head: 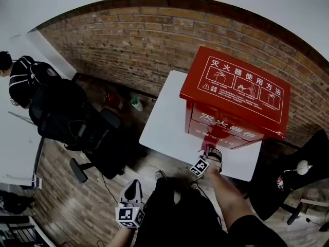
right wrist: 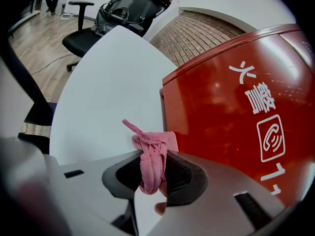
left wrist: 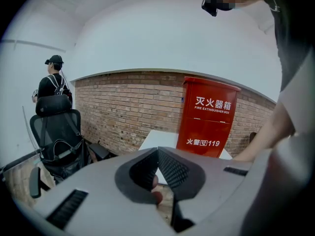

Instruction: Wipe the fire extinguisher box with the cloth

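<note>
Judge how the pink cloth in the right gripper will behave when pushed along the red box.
Probably floppy: the cloth bunches into folds where the right gripper pinches it, a loose tail sticking out. Likely light: that pinch alone carries it. Against the glossy box it may crumple, not glide flat.

On the lid (head: 241, 84) of the fire extinguisher box (left wrist: 206, 124), the white heading 灭火器使用方法 is printed above three framed pictograms. The small captions beneath them cannot be read. On the front, 灭火器箱 is set over FIRE EXTINGUISHER BOX, and lower down 火警, a telephone symbol and 119 are shown. In the right gripper view the same 火警 and telephone symbol are seen, followed by what appears to be the start of 119, cut off at the edge.
</note>
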{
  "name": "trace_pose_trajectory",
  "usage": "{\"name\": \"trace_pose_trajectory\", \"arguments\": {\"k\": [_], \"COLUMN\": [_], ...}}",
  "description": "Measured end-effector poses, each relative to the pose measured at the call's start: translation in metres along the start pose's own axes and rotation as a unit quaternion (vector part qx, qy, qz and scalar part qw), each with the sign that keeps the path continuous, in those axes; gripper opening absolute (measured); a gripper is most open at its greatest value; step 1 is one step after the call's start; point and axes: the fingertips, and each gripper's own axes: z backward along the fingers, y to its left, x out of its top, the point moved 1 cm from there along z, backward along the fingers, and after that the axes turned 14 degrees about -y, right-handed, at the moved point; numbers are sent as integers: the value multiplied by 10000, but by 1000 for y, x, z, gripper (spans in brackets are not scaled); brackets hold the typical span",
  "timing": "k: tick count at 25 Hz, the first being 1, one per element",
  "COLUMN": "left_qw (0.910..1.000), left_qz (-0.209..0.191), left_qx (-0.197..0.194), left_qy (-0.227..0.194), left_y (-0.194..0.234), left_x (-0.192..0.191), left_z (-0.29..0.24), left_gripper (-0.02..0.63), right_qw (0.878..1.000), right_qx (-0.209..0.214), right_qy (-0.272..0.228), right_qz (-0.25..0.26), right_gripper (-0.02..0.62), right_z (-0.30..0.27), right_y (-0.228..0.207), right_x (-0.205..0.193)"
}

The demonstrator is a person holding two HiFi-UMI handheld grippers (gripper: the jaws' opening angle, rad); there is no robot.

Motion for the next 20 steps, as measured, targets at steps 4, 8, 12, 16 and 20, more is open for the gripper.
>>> {"name": "trace_pose_trajectory", "arguments": {"k": [4, 8, 12, 16, 20], "left_qw": [9993, 9981, 9971, 9953, 9934], "left_qz": [-100, -158, -114, -115, -148], "left_qx": [-349, -581, -746, -955, -1137], "left_qy": [-126, -103, -51, -47, -24], "left_y": [12, 33, 49, 55, 59], "left_x": [17, 23, 25, 32, 34], "left_z": [-28, -46, -63, -80, -92], "left_gripper": [17, 17, 17, 17, 17], "right_qw": [9997, 9987, 9984, 9985, 9988], "right_qx": [-56, -73, -51, -49, 5], "right_qy": [123, 242, 340, 384, 142], "right_qz": [225, 437, 444, 374, 475], "right_gripper": [114, 114, 114, 114, 114], "right_z": [-2, -2, -3, -3, -4], "right_y": [2, 3, 3, 1, 3], "right_x": [1, 5, 10, 16, 32]}}
